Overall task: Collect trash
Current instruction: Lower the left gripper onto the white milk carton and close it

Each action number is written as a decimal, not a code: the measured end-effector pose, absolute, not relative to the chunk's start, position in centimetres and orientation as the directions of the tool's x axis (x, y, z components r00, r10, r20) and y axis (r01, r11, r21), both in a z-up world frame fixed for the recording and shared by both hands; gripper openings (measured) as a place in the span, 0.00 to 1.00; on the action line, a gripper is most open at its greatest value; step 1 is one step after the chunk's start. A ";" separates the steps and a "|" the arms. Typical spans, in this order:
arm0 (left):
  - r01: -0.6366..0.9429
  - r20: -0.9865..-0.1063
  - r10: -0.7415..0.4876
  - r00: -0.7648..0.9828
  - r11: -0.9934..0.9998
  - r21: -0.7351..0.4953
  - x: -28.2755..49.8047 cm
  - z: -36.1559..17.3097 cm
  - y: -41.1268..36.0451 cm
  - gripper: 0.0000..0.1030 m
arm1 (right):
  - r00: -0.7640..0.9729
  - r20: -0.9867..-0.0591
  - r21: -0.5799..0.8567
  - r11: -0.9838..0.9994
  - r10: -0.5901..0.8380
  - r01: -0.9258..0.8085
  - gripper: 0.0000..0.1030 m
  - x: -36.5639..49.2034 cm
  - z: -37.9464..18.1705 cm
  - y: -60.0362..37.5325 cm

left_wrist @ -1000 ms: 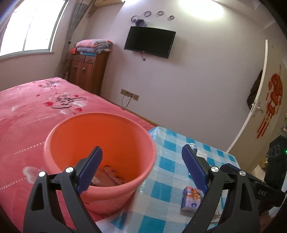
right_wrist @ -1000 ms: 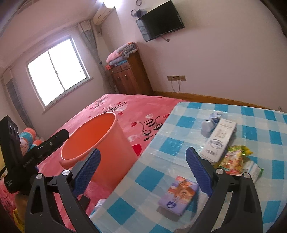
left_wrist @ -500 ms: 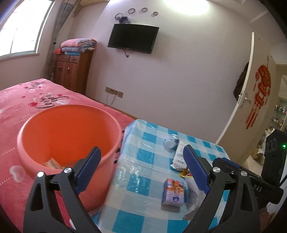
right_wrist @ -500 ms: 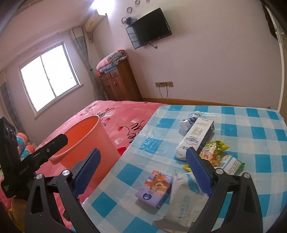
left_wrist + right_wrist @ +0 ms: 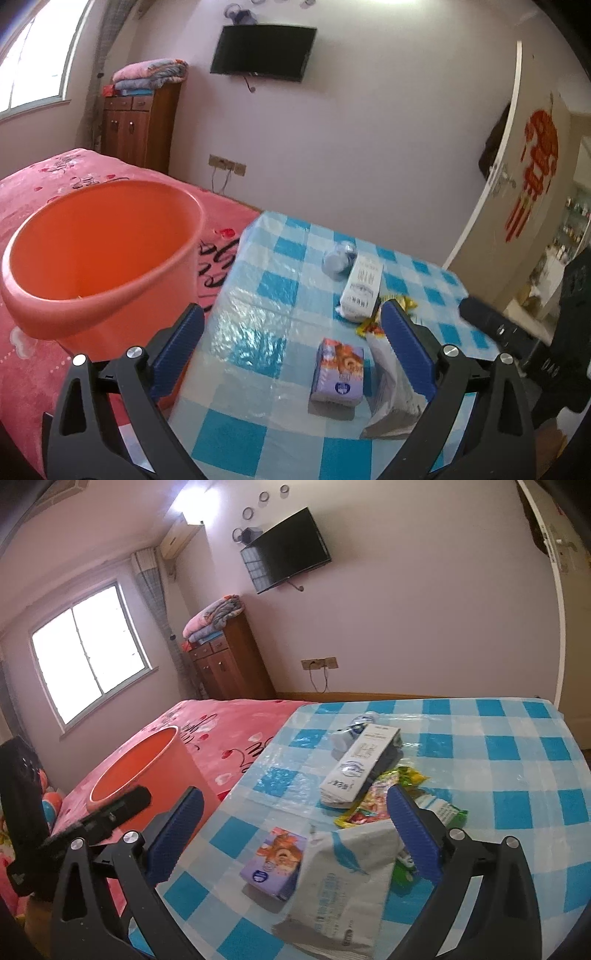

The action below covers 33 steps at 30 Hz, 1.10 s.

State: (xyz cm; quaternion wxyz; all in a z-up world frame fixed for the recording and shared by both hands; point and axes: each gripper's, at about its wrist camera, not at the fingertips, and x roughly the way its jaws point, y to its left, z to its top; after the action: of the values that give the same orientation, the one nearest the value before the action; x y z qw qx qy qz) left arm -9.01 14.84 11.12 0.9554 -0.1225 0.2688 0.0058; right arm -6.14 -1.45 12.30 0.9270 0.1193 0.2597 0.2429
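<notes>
Change since earlier frames: both views have swung from the orange bucket toward the checked tablecloth; the bucket now sits at the left of the left wrist view rather than centred; the left gripper's jaws have just been opening, with nothing between them.
Left gripper: jaws spread wide; blue pads clear of every object; it holds nothing; it points downward over the table's near edge.
Right gripper: jaws likewise wide apart; empty; it points downward over the litter; its right pad stands in front of the wrappers, contact not discernible.
Bucket: upright beside the table's left edge, in front of the pink bedspread; a small scrap shows low at the inner wall, otherwise the contents are hidden by the rim.
Trash on table: purple tissue pack lying flat nearest the grippers; crumpled white bag just beside it to the right, partly overlapping it in the right wrist view; white carton lying flat farther back; crushed plastic bottle touching the carton's far end; yellow snack wrapper and green wrapper beside the carton's near end.
Background: wall television; wooden cabinet bearing folded blankets.
</notes>
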 end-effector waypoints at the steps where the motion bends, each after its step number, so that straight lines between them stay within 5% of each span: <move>1: -0.069 -0.524 -0.060 0.849 0.972 -0.223 -8.8 10.9 14.5 0.94 | 0.749 -0.423 0.350 0.854 0.510 -0.385 0.95 -6.1 12.3 -1.7; 33: 0.113 -0.656 -0.116 0.746 0.992 -0.046 -6.6 7.7 4.9 0.94 | 0.782 -0.392 0.517 0.819 0.484 -0.248 0.95 -4.2 8.0 -12.0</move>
State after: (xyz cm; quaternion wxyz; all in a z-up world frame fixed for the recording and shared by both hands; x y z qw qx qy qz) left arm -6.61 4.94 7.71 0.9343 -0.0018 0.3512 -0.0614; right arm -4.21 -11.99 8.01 0.9168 0.2248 0.2630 0.1997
